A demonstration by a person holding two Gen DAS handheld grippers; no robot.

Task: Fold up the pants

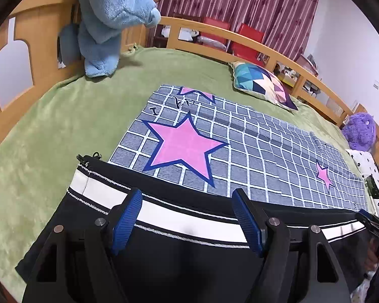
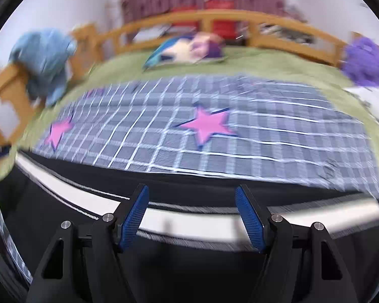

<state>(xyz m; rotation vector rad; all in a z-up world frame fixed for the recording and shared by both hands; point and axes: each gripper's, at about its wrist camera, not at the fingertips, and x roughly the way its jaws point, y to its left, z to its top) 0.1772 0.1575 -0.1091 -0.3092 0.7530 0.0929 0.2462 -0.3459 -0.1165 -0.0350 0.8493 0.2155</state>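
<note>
Green blanket [image 1: 50, 131] covers the whole bed, wooden rail [image 1: 240, 38] along the far side; on it a grey grid mat with pink stars [image 1: 240, 146] is spread flat, likely as the folding surface. Pants [image 1: 176, 265], black with a white stripe [image 1: 164, 217] running left-right, lie at the near edge, partly over the mat's near border, partly on the blanket at left; zipper end at near left. They look laid out lengthwise across the near side so both tools can reach them, fold judged not yet started or at an early stage. Clutter is well apart: blue plush [image 1: 113, 12] hung on the far-left rail, patterned cushion [image 1: 262, 83] far right, purple plush [image 1: 361, 131] at right edge. Left gripper [image 1: 187, 217] hangs low over the pants, pointed toward far side, fingers spread wide, nothing between them. Right gripper [image 2: 192, 214] has the same pose over the stripe, jaws wide apart and empty; its view is motion-blurred, so contact with the cloth cannot be told.
</note>
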